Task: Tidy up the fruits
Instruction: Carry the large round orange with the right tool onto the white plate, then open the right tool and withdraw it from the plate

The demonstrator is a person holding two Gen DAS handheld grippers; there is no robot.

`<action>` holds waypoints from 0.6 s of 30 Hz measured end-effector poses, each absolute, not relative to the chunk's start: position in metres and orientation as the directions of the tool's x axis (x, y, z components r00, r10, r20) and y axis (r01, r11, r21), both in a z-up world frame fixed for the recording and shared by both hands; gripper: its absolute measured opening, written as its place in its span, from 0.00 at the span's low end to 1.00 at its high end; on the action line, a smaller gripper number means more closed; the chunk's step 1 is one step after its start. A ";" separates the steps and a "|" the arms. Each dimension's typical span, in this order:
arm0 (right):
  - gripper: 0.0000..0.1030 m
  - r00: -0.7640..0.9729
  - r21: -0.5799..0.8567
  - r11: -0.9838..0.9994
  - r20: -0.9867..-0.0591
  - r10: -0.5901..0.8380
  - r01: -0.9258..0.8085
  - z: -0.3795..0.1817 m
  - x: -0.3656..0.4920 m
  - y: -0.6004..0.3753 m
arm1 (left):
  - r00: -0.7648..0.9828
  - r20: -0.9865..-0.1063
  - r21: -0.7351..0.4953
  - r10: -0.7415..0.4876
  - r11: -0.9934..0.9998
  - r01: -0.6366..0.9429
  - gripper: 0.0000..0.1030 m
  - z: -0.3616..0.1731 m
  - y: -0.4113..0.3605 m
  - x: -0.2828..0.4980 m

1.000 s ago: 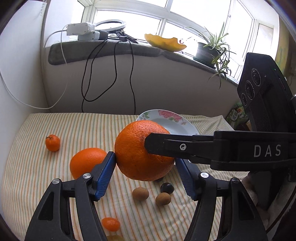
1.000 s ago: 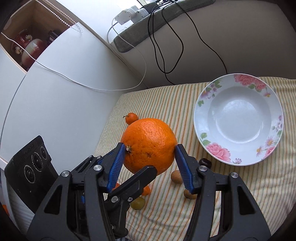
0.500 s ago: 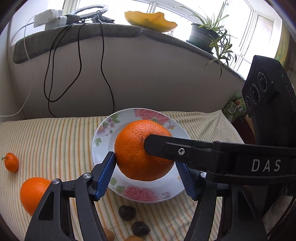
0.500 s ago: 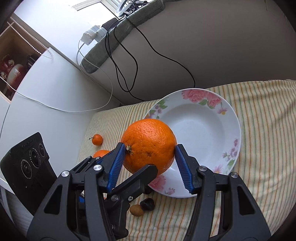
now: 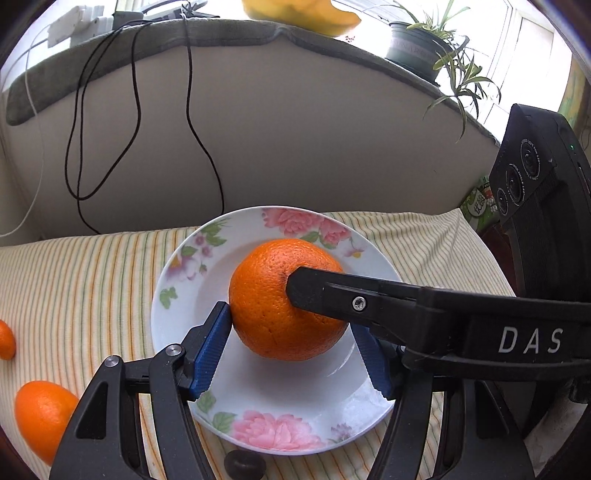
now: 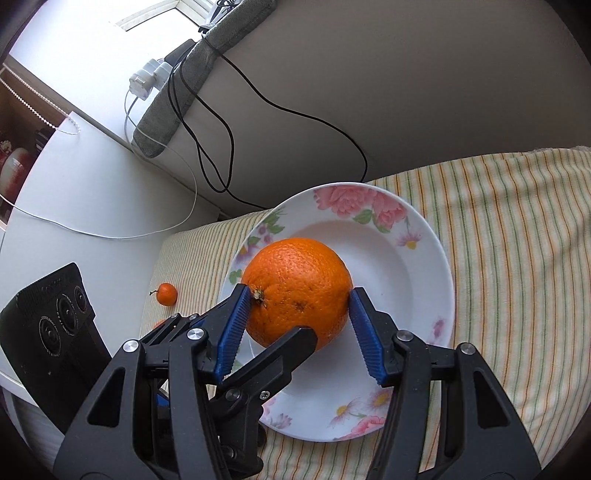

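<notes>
A large orange [image 5: 284, 299] is held over the white flowered plate [image 5: 192, 280]. My left gripper [image 5: 291, 343] is shut on it from the sides, and my right gripper [image 6: 295, 317] is shut on the same orange [image 6: 295, 291]; each gripper's finger crosses the other's view. The plate [image 6: 417, 266] lies on a striped cloth. A second orange [image 5: 40, 417] and a small mandarin [image 5: 5, 339] lie on the cloth at the left; the mandarin also shows in the right wrist view [image 6: 167, 294].
A dark chestnut-like fruit [image 5: 243, 463] lies by the plate's near rim. A padded wall with hanging black cables [image 5: 136, 110] backs the table. A potted plant [image 5: 417, 48] and yellow bowl [image 5: 299, 14] stand on the sill. A white cabinet [image 6: 85, 192] borders the left.
Both grippers have carried the large orange to the right, from above the cloth to over the plate's middle, and lower toward it. The loose fruits have slid out to the left.
</notes>
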State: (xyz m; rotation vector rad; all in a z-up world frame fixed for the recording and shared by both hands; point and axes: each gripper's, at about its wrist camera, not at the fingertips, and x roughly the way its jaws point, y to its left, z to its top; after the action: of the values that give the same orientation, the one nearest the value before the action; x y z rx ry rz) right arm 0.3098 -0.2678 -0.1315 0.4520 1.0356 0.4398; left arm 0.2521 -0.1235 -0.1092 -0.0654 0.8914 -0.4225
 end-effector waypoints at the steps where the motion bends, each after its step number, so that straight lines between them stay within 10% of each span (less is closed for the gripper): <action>1: 0.57 0.441 0.549 0.825 -0.712 0.546 -0.134 -0.131 0.309 -0.268 | 0.550 -0.741 -0.227 -0.384 0.915 0.332 0.64 -0.109 -0.125 0.253; 18: 0.63 0.561 0.397 0.904 -0.717 0.414 -0.160 -0.092 0.280 -0.279 | 0.606 -0.726 -0.149 -0.326 0.934 0.324 0.63 -0.081 -0.122 0.233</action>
State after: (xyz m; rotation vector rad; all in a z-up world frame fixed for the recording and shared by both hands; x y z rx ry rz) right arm 0.2803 -0.2786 -0.0919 0.3027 0.9165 0.3445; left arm 0.2328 -0.1223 -0.0813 -0.0027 0.8399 -0.3761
